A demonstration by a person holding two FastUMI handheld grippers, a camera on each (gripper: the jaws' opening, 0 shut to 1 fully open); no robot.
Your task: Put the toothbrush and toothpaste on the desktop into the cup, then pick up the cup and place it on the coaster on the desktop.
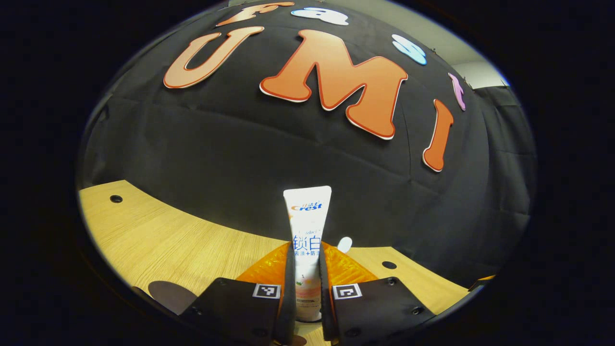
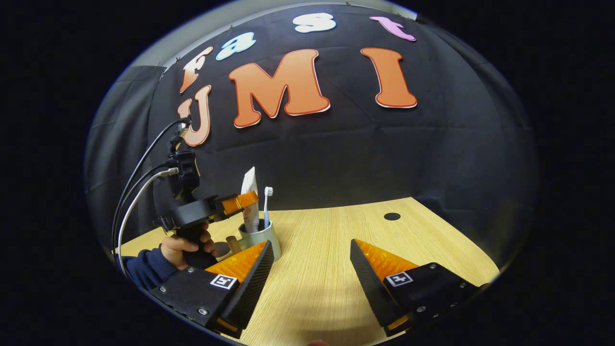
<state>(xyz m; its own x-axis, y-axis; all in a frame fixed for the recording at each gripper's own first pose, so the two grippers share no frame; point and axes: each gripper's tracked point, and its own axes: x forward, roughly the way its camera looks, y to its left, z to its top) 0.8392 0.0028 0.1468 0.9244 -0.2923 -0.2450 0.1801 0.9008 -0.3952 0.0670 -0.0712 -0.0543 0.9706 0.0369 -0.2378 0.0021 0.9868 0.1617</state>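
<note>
Standing upright between the fingers of the left gripper (image 1: 307, 293), the toothpaste (image 1: 307, 240), crimped end up, cap end down. Pressing on the tube from both sides, those fingers, jaws clamped on it. Showing just right of the tube in the left gripper view, a small white tip, too little of it to name with certainty. Lying low at the left edge of that view, a round brown coaster (image 1: 170, 294) flat on the wooden desktop (image 1: 163, 240).

In the right gripper view, reaching down into the pale cup (image 2: 262, 236), the toothpaste (image 2: 250, 197), its lower end inside the rim, with the left gripper (image 2: 242, 199) gripping it above the cup. Standing in the same cup, bristles up, the toothbrush (image 2: 267, 204), just right of the tube. Sitting on the desktop (image 2: 326, 269) at the left side of the view, the cup. Gripping the handle of the left gripper, a hand (image 2: 180, 247) in a dark sleeve (image 2: 144, 269), cables trailing upward from the device.

Hovering nearer the camera, the right gripper (image 2: 312, 259), jaws wide apart, holding nothing, bare wood between its fingers.
</note>
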